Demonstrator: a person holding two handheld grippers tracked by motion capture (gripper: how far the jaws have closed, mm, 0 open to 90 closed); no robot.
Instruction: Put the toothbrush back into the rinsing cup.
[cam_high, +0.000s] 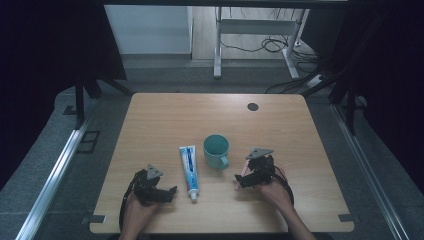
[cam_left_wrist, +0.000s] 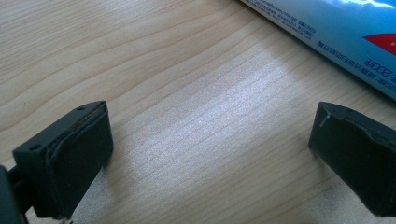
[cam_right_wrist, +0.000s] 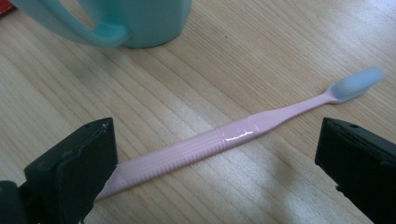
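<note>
Resting low on table (cam_high: 160, 110), left tool (cam_left_wrist: 210, 158) spread, right tool (cam_right_wrist: 215, 168) spread over toothbrush (cam_right_wrist: 224, 137).

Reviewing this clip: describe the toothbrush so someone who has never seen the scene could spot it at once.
Start at the wooden table and find the teal mug near its middle. Just beside the mug, the toothbrush lies flat between the open jaws of the right gripper. It is the only pink, thin thing there, unlike the blue and white toothpaste tube.

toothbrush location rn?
In the right gripper view, the toothbrush lies flat on the table between the open right gripper jaws, just below the mug.
</note>
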